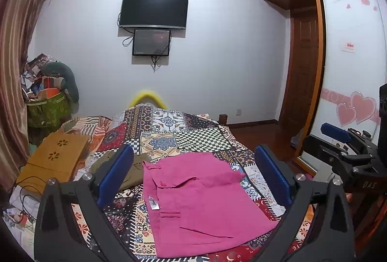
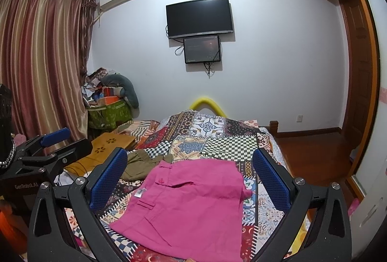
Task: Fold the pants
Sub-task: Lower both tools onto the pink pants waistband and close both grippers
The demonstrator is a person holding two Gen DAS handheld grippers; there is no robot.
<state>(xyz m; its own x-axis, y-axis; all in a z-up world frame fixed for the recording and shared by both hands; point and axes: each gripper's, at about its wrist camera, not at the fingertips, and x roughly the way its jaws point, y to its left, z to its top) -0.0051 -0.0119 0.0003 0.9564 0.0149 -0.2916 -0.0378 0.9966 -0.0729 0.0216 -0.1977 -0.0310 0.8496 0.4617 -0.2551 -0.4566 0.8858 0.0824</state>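
Pink pants lie folded into a compact rectangle on the patchwork bed cover, waistband and white label to the left. They also show in the right wrist view. My left gripper is open and empty, held above the pants. My right gripper is open and empty, also above them. The right gripper shows at the right edge of the left wrist view, and the left gripper at the left edge of the right wrist view.
Olive-green garment lies left of the pants, also in the right wrist view. A tan lap desk sits on the bed's left. A green bag of clutter stands by the curtain. Wardrobe and wooden floor are to the right.
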